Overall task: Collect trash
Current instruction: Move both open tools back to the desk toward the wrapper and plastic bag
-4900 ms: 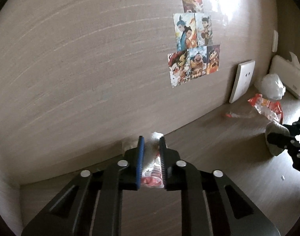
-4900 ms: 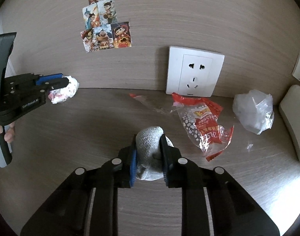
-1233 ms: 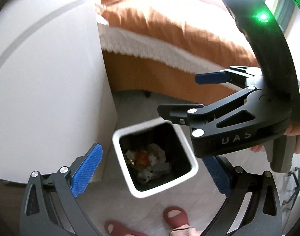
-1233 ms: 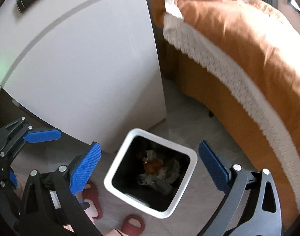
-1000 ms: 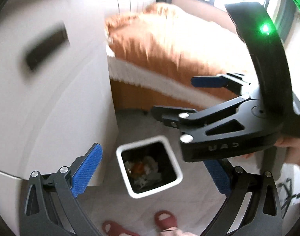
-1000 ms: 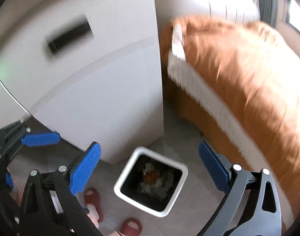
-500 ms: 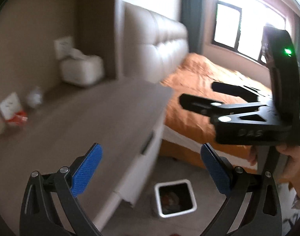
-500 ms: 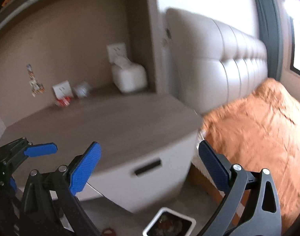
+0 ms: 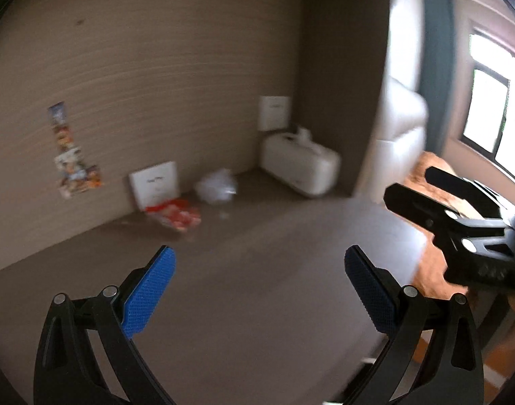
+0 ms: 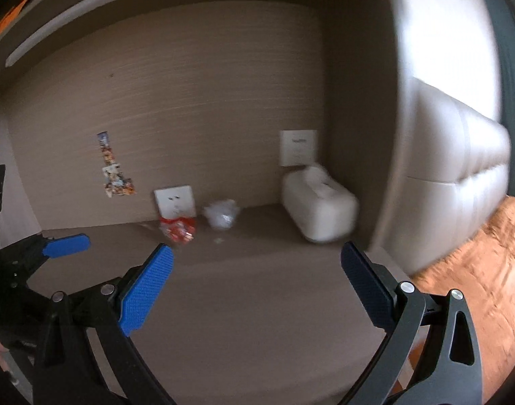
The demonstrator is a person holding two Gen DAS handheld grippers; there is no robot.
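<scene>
A red and white snack wrapper point(image 9: 176, 216) point(image 10: 178, 228) lies on the brown nightstand top point(image 9: 250, 270) by the back wall. Beside it on the right sits a crumpled clear plastic bag point(image 9: 216, 187) point(image 10: 222, 215). My left gripper point(image 9: 257, 290) is open and empty, well short of both pieces. My right gripper point(image 10: 254, 287) is open and empty too, at a similar distance. The right gripper also shows at the right edge of the left wrist view. The left gripper's blue finger point(image 10: 66, 244) shows at the left of the right wrist view. Both views are blurred.
A white tissue box point(image 9: 299, 163) point(image 10: 319, 211) stands at the back right corner. A loose white socket plate point(image 9: 155, 184) point(image 10: 174, 200) leans on the wall behind the wrapper. Stickers point(image 9: 73, 165) hang on the wall. A padded headboard point(image 10: 460, 168) and orange bedding point(image 10: 477, 270) lie to the right.
Both grippers have swung up from the bin on the floor to face the nightstand top. The bin has left both views. The wads they held earlier are gone from the jaws.
</scene>
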